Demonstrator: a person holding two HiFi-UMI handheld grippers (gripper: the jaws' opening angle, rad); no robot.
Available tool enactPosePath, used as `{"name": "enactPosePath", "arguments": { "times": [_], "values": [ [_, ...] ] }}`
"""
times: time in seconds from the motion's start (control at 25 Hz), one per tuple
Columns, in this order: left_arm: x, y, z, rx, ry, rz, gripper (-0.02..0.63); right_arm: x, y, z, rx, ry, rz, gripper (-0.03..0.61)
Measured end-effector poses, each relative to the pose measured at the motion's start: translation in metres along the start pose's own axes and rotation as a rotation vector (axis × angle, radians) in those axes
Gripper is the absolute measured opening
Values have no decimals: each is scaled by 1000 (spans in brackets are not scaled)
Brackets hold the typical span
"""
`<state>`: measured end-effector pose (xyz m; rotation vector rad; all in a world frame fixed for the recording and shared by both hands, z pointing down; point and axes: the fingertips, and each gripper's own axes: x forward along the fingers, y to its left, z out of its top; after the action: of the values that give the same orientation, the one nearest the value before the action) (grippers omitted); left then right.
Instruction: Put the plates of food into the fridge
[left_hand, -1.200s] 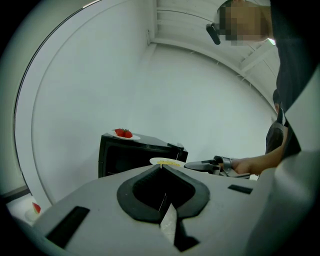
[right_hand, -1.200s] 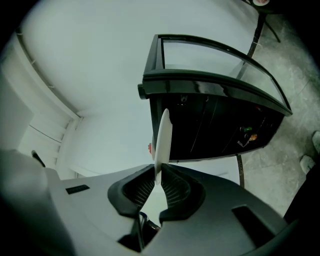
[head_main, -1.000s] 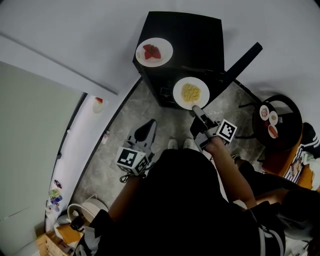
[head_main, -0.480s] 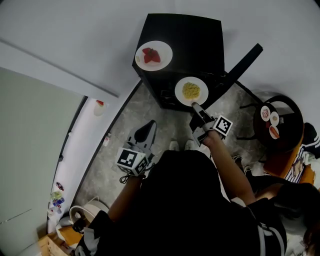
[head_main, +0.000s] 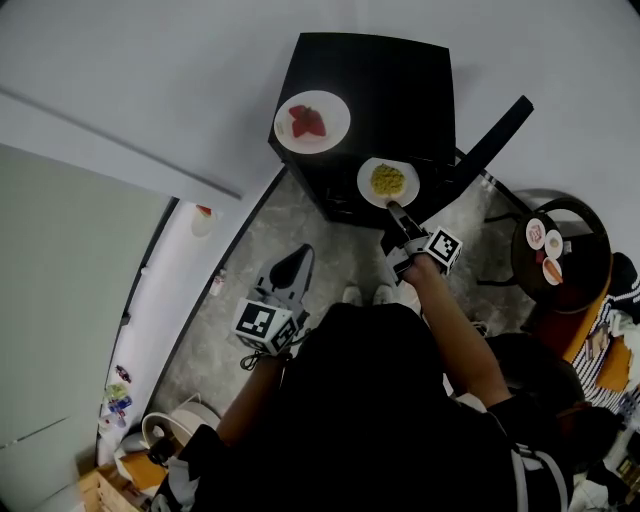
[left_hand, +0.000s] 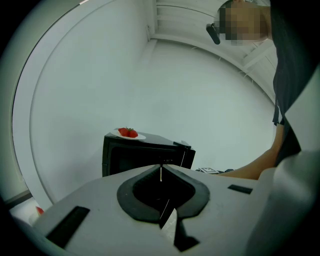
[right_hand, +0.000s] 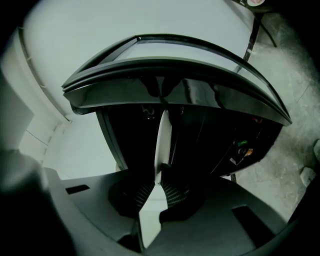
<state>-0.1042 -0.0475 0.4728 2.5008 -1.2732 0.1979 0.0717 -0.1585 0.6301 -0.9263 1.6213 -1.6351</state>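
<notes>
A white plate of yellow food (head_main: 387, 182) hangs just in front of the black mini fridge (head_main: 400, 80), whose door (head_main: 492, 133) stands swung out to the right. My right gripper (head_main: 399, 214) is shut on the plate's near rim. In the right gripper view that plate (right_hand: 163, 140) shows edge-on between the jaws of the right gripper (right_hand: 161, 182), with the dark fridge opening (right_hand: 205, 135) right ahead. A second plate with strawberries (head_main: 311, 121) rests on the fridge's top. My left gripper (head_main: 287, 277) hangs low over the floor, shut and holding nothing; from the left gripper (left_hand: 161, 172) the strawberry plate (left_hand: 129, 133) shows far ahead.
A round black side table (head_main: 578, 268) with small dishes (head_main: 545, 245) stands at the right. A pale wall runs behind the fridge. The floor (head_main: 300, 220) is grey stone. Clutter and a white appliance (head_main: 160, 430) sit at the lower left.
My right gripper has carried the plate of yellow food farther from me, closer to the fridge's open front. The left gripper has stayed put.
</notes>
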Motion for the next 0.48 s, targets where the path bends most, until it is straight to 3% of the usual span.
{"name": "enactPosePath", "arguments": {
  "times": [0.48],
  "values": [
    [18,6,-3,-11,29,-19,23,17,-26,24,76,-102,-59,43]
  ]
}}
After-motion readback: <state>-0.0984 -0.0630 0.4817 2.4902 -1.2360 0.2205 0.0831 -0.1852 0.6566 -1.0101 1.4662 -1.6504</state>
